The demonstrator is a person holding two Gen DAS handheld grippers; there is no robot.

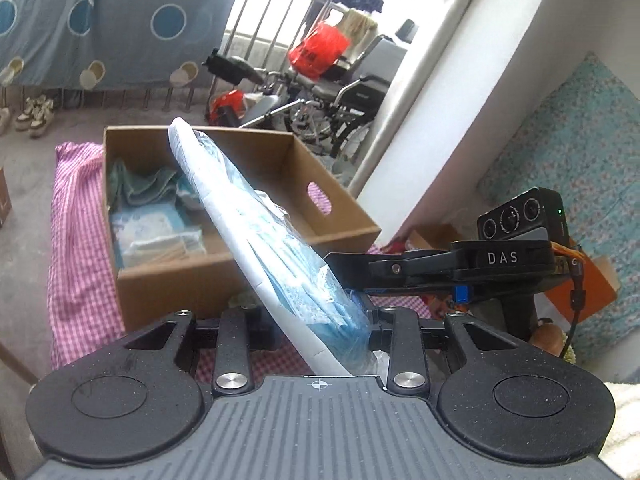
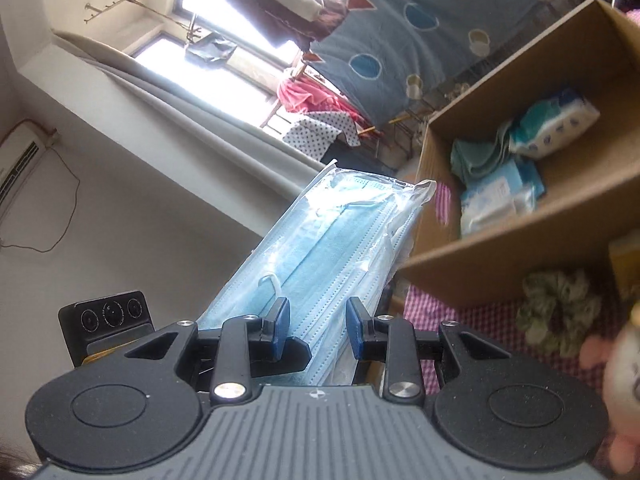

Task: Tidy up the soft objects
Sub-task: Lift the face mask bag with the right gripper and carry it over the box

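step in hand: looks like the carry/hand-off of the clear plastic pack of light-blue face masks (image 1: 296,252), held up in the air on its way to the open brown cardboard box (image 1: 344,200). my read, not gospel.

left gripper (image 1: 320,332): closed down on the bottom end of the mask pack, which pokes up toward 11 o'clock in its own view. The pads are hidden behind the pack, so the exact pinch isn't visible.

right gripper (image 2: 316,330): blue-padded fingers (image 2: 280,320) parted a bit, with the pack running up between them. Can't tell if they actually touch it; reads as loose, not squeezing.

where the pack is: above the pink-and-white checked cloth (image 1: 76,240), just short of the box's near wall.

box contents: folded teal cloth (image 2: 476,156), white tissue pack with blue print (image 2: 556,128), a flat white-and-blue packet (image 2: 496,196). Bare cardboard floor at about 3 o'clock in the right view.

also around: a grey-green fabric scrunchie (image 2: 560,316) on the cloth at 4 o'clock, outside the box.

next move calls for: one gripper owning the pack, clearing the near wall, then laying it flat on the bare patch. The film is slippery, so grip firmly.
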